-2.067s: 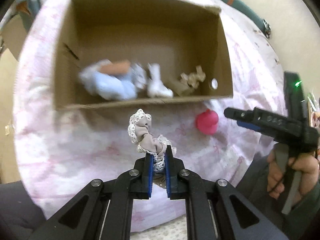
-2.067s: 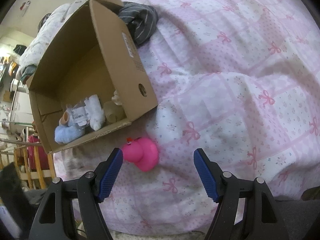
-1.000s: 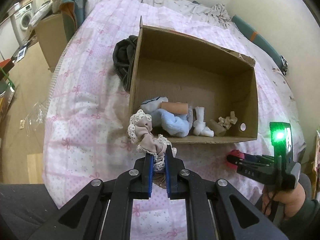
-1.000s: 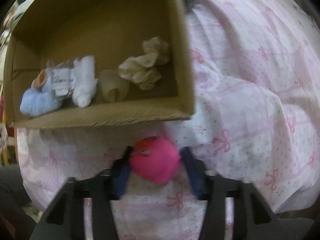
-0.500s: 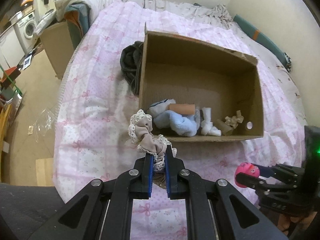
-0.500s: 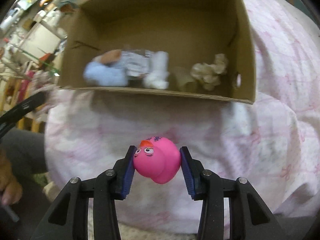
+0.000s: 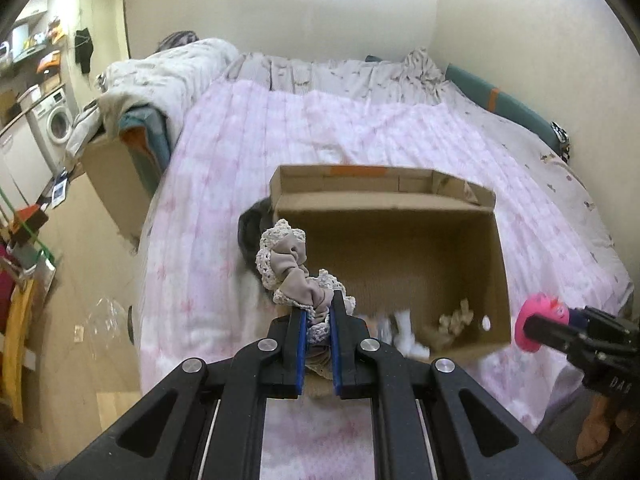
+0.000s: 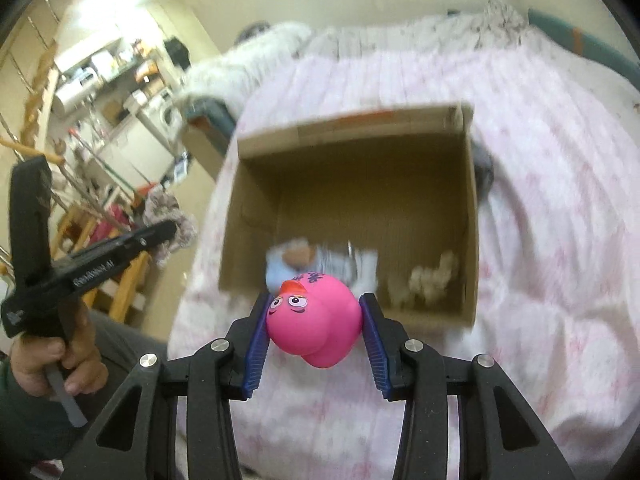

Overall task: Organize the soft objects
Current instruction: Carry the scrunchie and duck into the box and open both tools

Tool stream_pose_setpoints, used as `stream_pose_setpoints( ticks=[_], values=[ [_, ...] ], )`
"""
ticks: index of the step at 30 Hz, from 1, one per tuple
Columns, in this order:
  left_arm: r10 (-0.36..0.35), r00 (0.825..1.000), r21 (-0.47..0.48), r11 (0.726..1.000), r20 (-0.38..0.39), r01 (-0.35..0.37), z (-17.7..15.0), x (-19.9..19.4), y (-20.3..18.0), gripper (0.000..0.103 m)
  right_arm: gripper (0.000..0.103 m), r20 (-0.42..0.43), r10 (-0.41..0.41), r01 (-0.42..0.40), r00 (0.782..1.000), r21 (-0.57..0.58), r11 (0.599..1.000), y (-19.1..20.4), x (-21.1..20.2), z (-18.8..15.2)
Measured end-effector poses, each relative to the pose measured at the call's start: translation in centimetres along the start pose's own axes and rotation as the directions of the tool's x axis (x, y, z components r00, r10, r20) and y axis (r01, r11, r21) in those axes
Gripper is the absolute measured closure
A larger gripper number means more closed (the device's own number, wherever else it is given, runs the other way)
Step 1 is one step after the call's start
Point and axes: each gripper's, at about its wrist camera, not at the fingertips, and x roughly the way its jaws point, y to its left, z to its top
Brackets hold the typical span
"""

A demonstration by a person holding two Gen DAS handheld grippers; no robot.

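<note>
My left gripper (image 7: 318, 322) is shut on a beige scrunchie with a lace edge (image 7: 290, 266), held up in front of the open cardboard box (image 7: 400, 204) on the pink bedspread. My right gripper (image 8: 314, 328) is shut on a pink rubber duck (image 8: 314, 320), its blue pads pressing both sides. That duck (image 7: 538, 322) also shows at the right in the left wrist view, near the box's front right corner. Inside the box (image 8: 352, 148) lie a light blue soft toy (image 8: 288, 266), white items and a beige crumpled piece (image 8: 434, 276). The left gripper (image 8: 168, 229) appears at the left, held by a hand.
The pink patterned bedspread (image 7: 224, 184) covers the bed under the box. A dark garment (image 7: 250, 232) lies against the box's left side. Another cardboard box (image 7: 114, 184) stands on the floor left of the bed. A washing machine (image 7: 56, 124) is far left.
Both grippers have risen and tipped up, so the box sits lower and farther in both views. The right gripper closed on the pink duck and lifted it off the bedspread.
</note>
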Motion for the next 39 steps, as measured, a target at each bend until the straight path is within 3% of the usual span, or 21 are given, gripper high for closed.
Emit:
stream_pose_setpoints(
  ticks=[5,7,13,18,24,33,38,39],
  values=[
    [-0.002,1.0,0.03,1.0,0.018,0.002,0.9,2.6,-1.1,0.094,0.058,0.072,-0.006,0.003,0.997,0.039,0.999,-1.7,0.5,2.0],
    [0.001,1.0,0.028,1.0,-0.014,0.0,0.6,4.4,-1.3,0.094,0.058,0.072,-0.018,0.013,0.997,0.069,0.998,-2.7,1.6,2.2],
    [-0.023,0.998,0.029,0.999,-0.061,0.024,-0.3,7.0,-1.8,0.094,0.058,-0.008,-0.04,0.041,0.999,0.168,0.985,-5.6,5.0,1.0],
    [-0.042,0.996,0.053,0.998,-0.081,0.046,-0.7,8.2,-2.2,0.094,0.058,0.004,-0.065,0.064,0.998,0.12,0.991,-5.1,5.5,1.2],
    [-0.079,0.991,0.051,0.995,-0.104,0.085,-1.1,8.9,-2.5,0.093,0.057,-0.077,-0.107,0.116,0.991,0.135,0.984,-6.0,7.7,1.1],
    [-0.09,0.988,0.025,0.995,-0.128,0.094,-1.4,9.4,-2.6,0.093,0.057,-0.129,-0.113,0.13,0.985,0.132,0.983,-6.1,8.5,0.6],
    [-0.09,0.988,0.017,0.996,-0.123,0.092,-1.4,9.1,-2.6,0.078,0.057,-0.113,-0.114,0.127,0.987,0.108,0.986,-5.6,8.2,0.6],
    [-0.074,0.99,0.018,0.997,-0.117,0.077,-1.4,9.1,-2.7,0.065,0.057,-0.119,-0.12,0.133,0.986,0.104,0.986,-5.6,8.4,0.5]
  ],
)
